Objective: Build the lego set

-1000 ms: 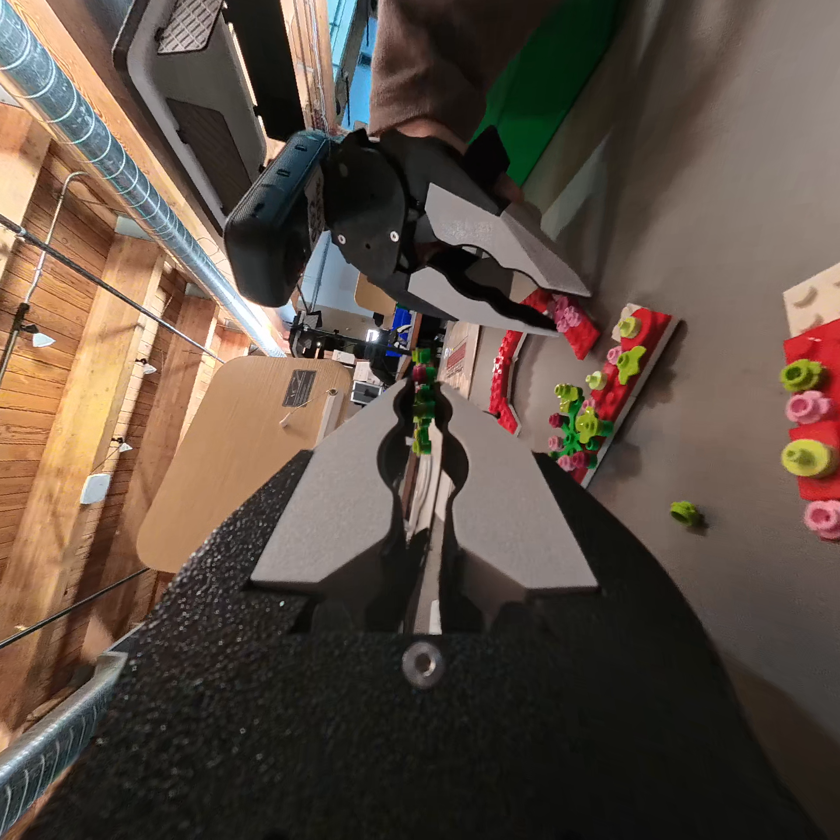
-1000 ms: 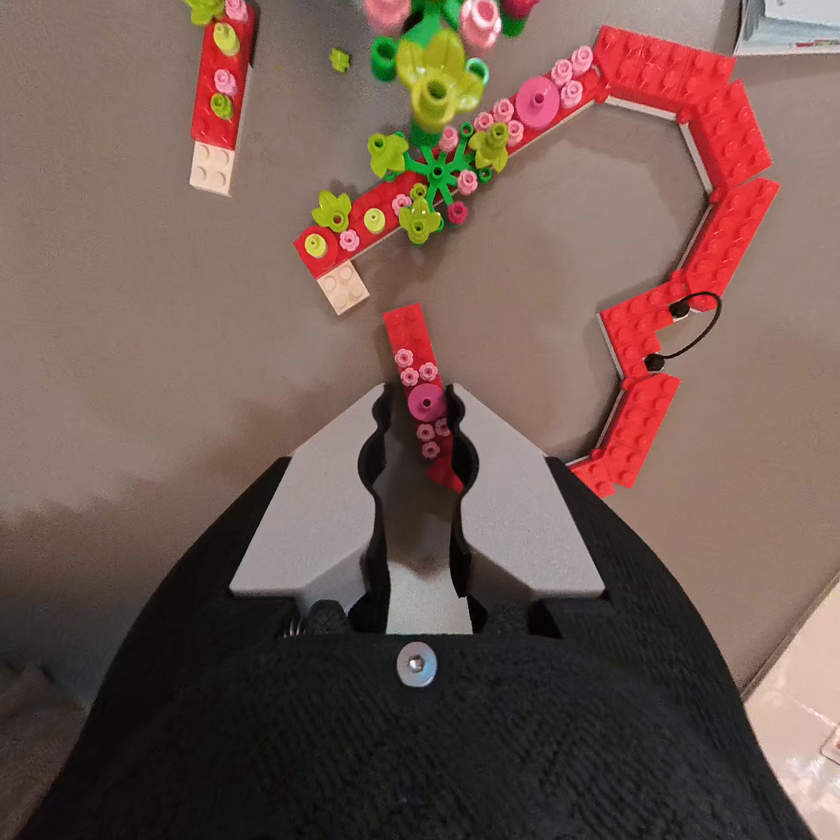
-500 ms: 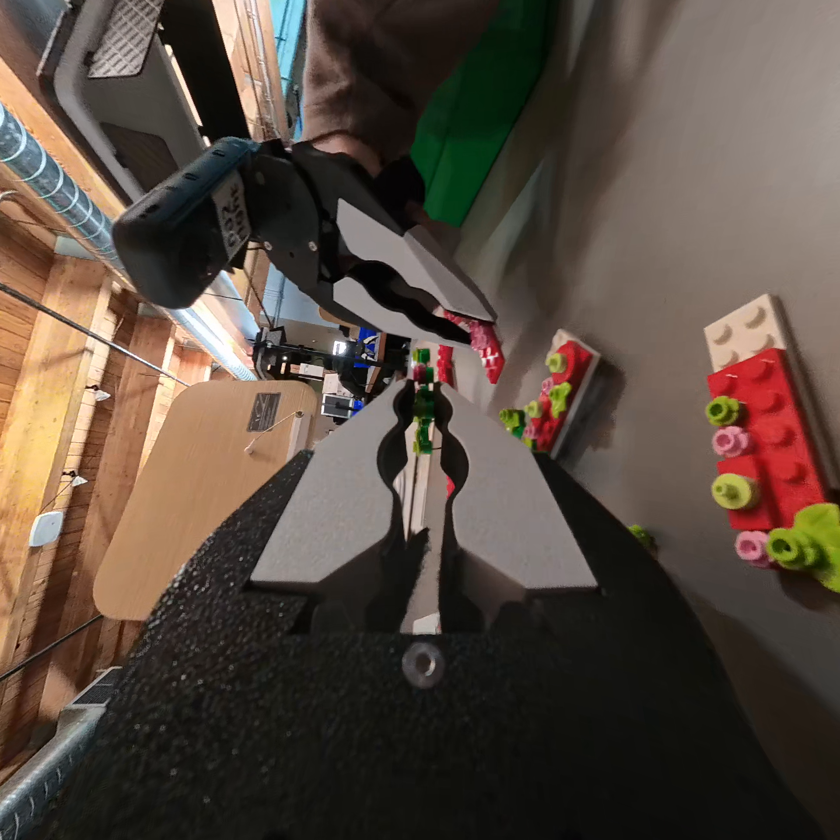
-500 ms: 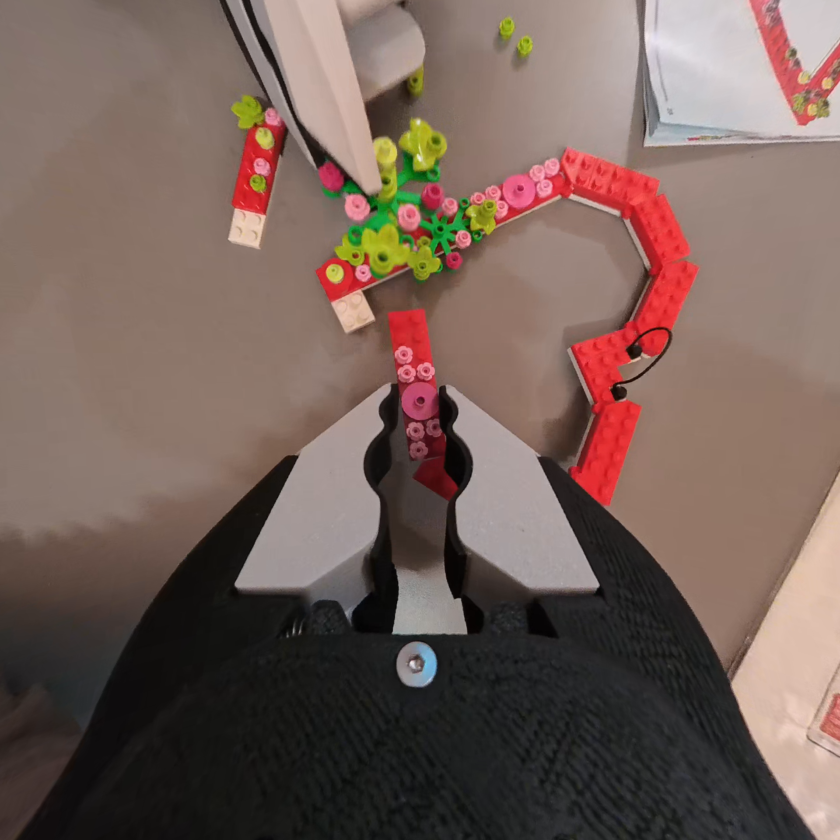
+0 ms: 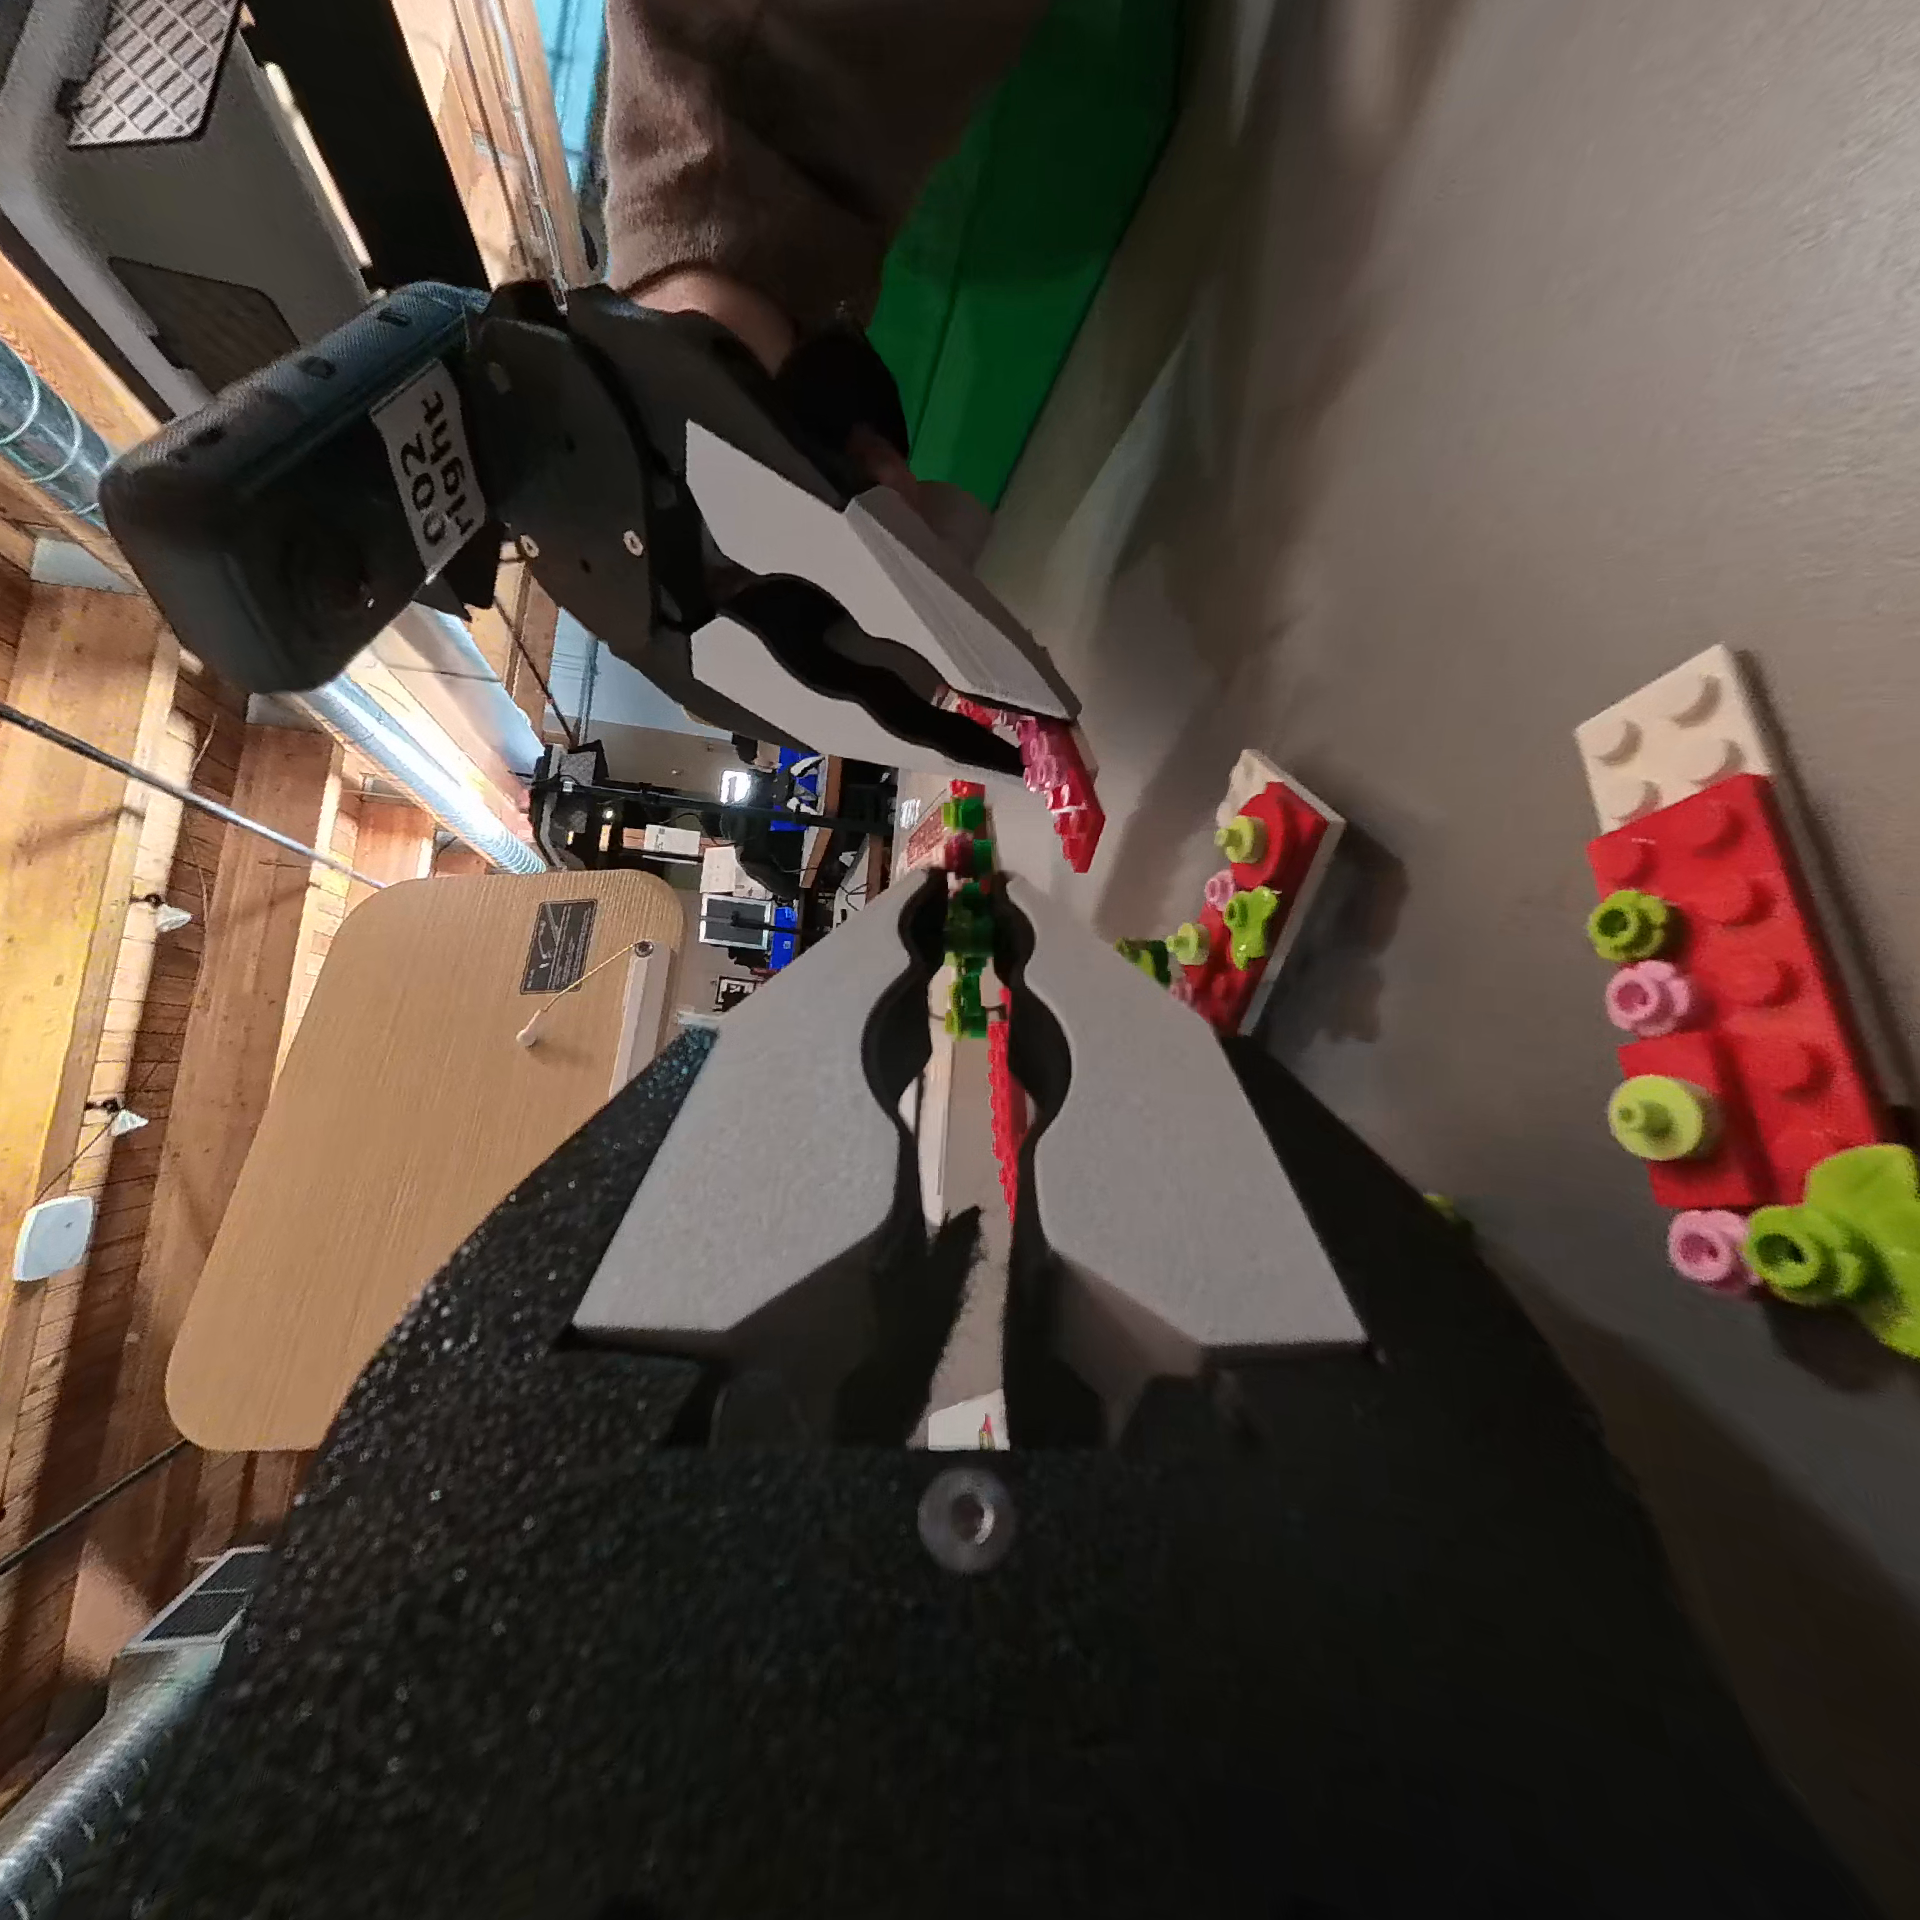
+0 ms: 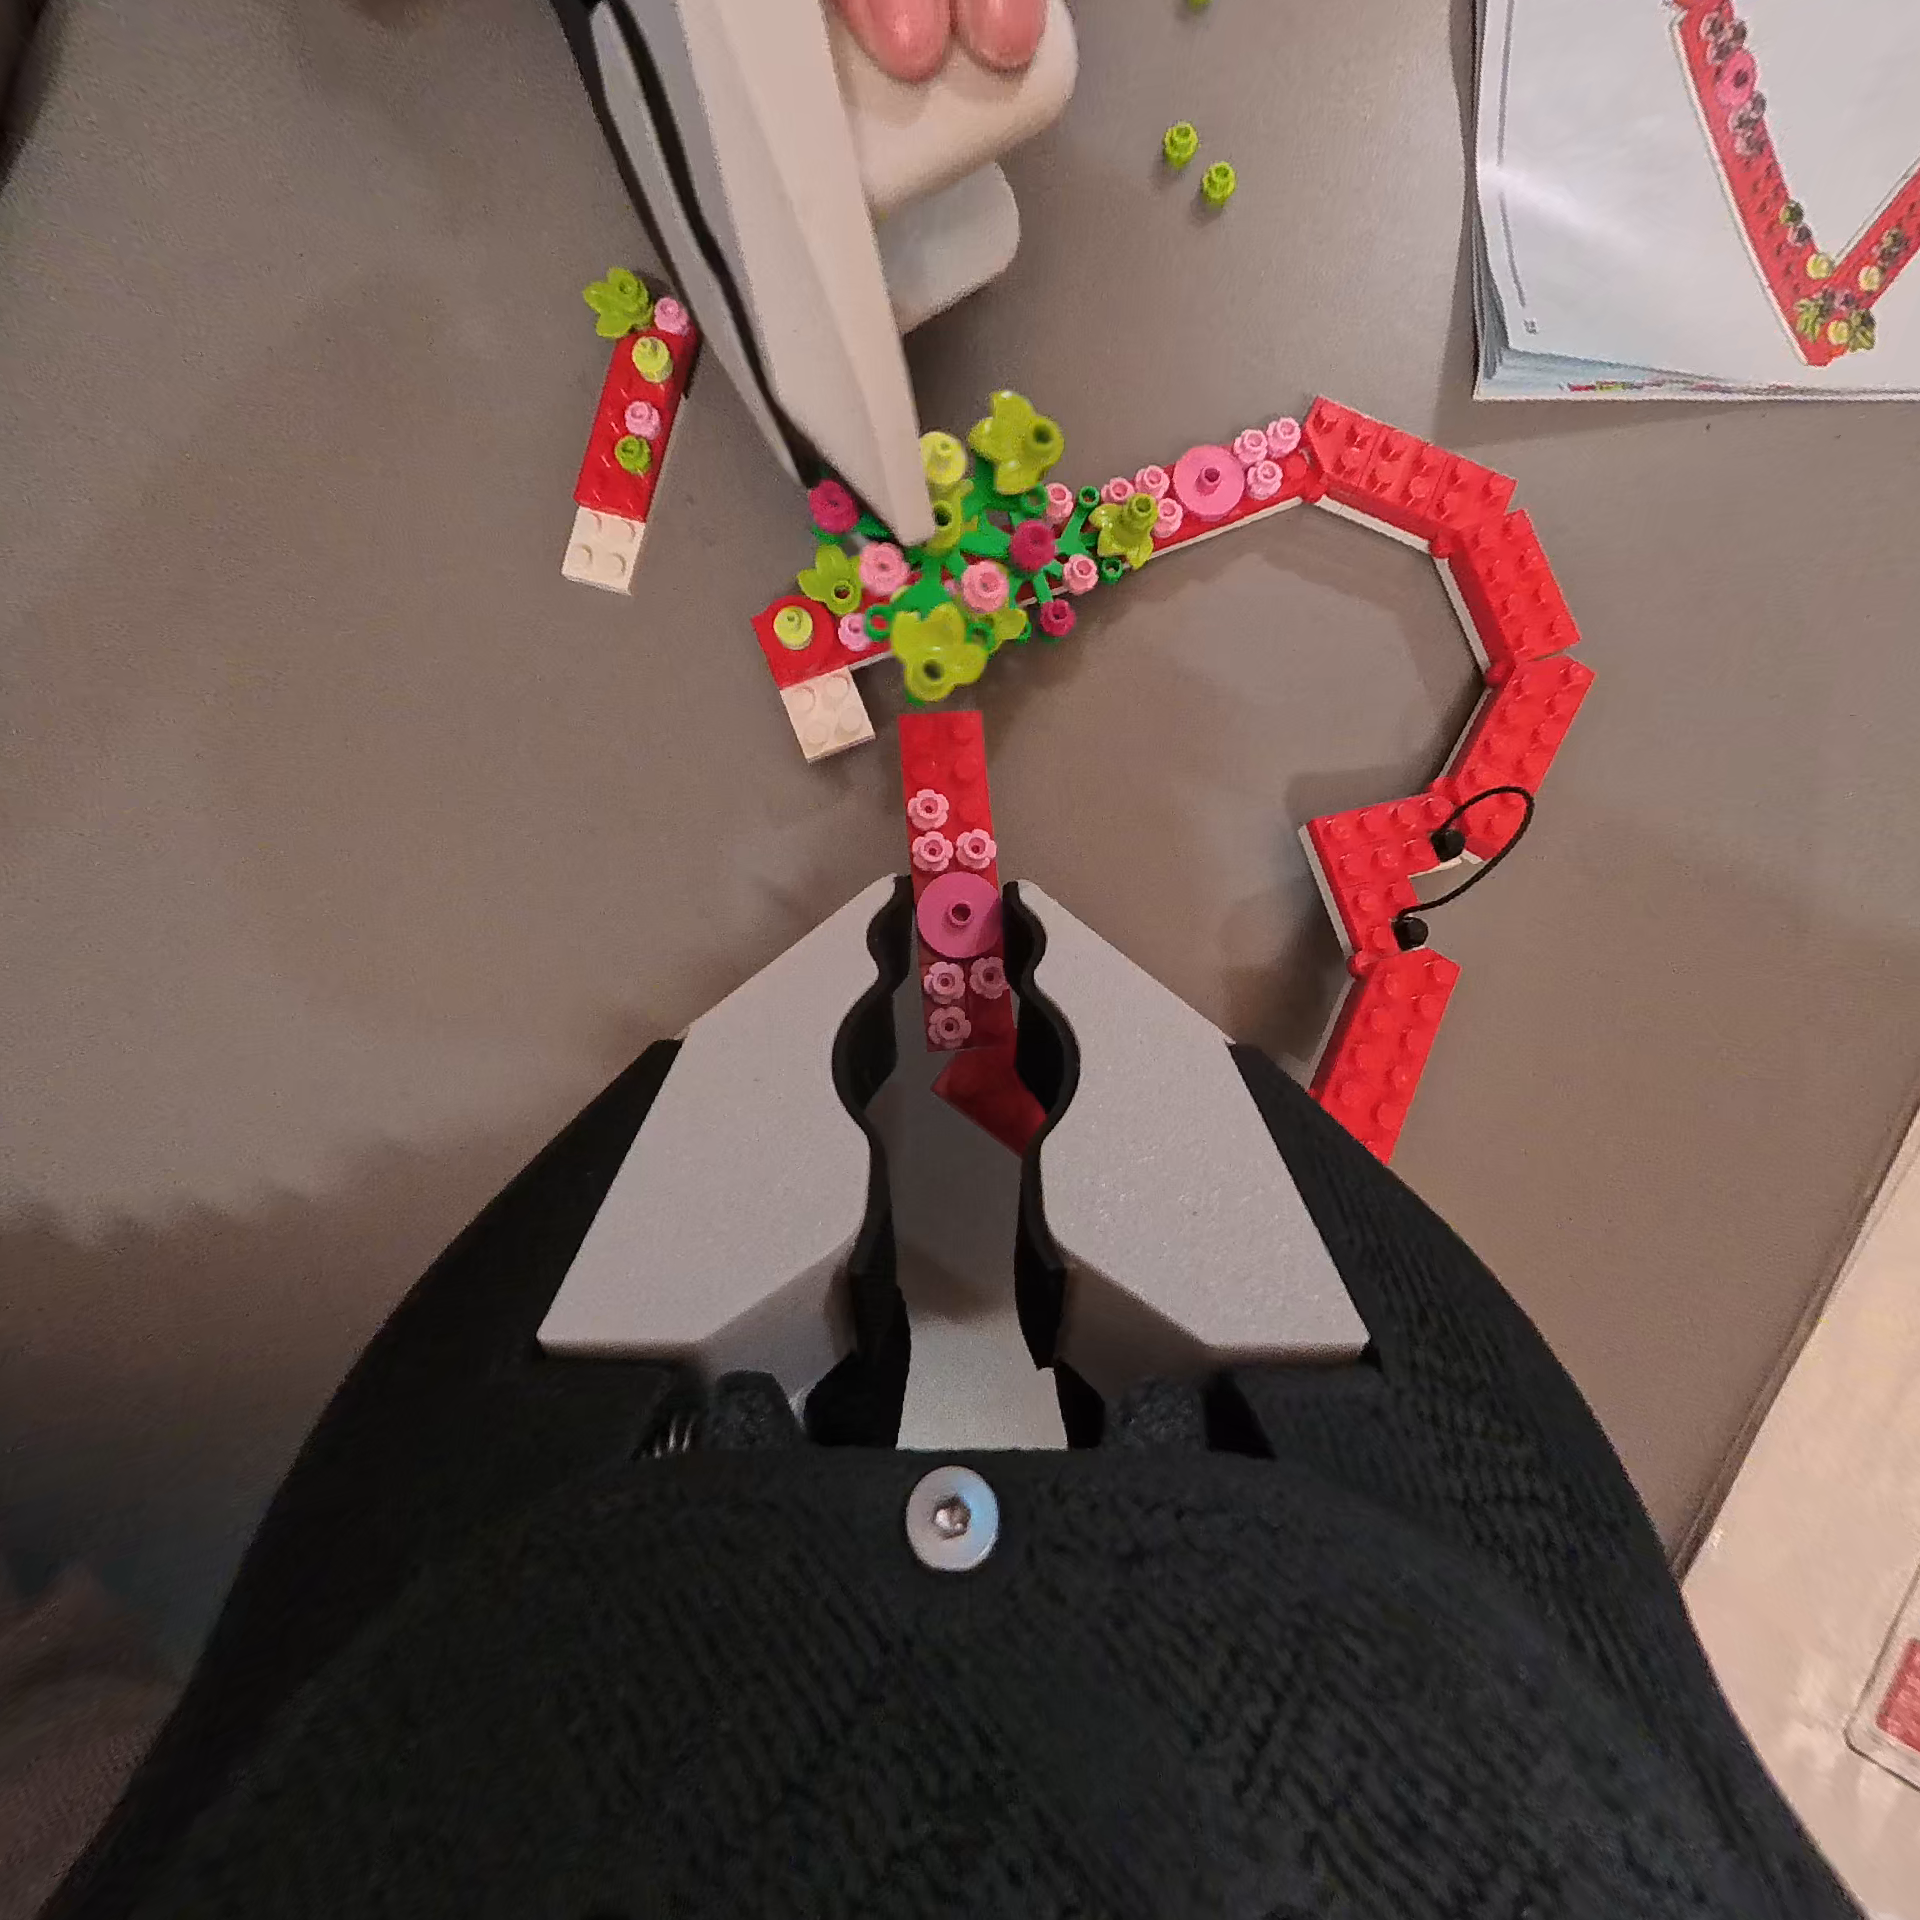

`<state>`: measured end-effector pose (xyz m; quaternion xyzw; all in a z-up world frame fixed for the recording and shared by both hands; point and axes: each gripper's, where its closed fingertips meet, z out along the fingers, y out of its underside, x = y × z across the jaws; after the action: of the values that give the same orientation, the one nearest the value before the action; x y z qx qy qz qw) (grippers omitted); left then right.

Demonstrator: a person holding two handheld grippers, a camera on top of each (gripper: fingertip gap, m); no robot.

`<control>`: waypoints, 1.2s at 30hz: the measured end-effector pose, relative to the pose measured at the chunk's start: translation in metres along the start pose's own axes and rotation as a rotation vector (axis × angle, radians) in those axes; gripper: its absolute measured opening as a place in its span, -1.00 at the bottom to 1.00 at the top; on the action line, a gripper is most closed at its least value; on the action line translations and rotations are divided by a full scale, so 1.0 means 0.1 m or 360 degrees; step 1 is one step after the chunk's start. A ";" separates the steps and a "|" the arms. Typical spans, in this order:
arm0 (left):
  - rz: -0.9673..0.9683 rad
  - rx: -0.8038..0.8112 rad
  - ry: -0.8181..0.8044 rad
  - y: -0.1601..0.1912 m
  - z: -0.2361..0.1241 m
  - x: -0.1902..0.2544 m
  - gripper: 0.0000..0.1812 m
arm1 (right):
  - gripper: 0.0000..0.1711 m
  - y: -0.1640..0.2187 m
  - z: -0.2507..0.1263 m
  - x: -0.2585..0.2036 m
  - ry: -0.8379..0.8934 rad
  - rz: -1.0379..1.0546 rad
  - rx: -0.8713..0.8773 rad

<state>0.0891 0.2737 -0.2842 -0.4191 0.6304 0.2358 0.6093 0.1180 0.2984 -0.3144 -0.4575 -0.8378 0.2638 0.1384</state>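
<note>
Right wrist view: your right gripper (image 6: 956, 914) pinches a red plastic brick strip studded with pink flowers (image 6: 951, 831), poised just short of the white end plate (image 6: 826, 712).

Landmark: the long red heart-shaped brick chain (image 6: 1496, 582) on the grey table (image 6: 312, 831). Your left gripper (image 5: 971, 935) pinches the chain's green flower cluster (image 6: 956, 551), likely steadying it for the join. A short red strip with lime studs (image 6: 623, 436) lies apart, beyond the cluster.
</note>
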 end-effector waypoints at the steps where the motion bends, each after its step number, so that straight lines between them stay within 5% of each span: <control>1: -0.0012 -0.0011 -0.0017 0.02 0.00 -0.02 -0.94 | -0.81 0.00 0.00 0.00 -0.0001 -0.0003 0.0001; 26: -0.0018 -0.0041 0.0021 0.08 0.10 -0.01 -0.94 | -0.82 -0.16 -0.08 0.07 0.0054 0.0040 0.0154; 36: -0.0031 -0.0010 -0.0111 0.33 -0.07 -0.18 -0.94 | -0.82 -0.24 0.00 0.27 0.0385 0.0113 0.0538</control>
<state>0.0571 0.2901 -0.2729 -0.4187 0.6041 0.2463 0.6318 0.0864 0.3107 -0.3007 -0.4852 -0.7423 0.3485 0.3034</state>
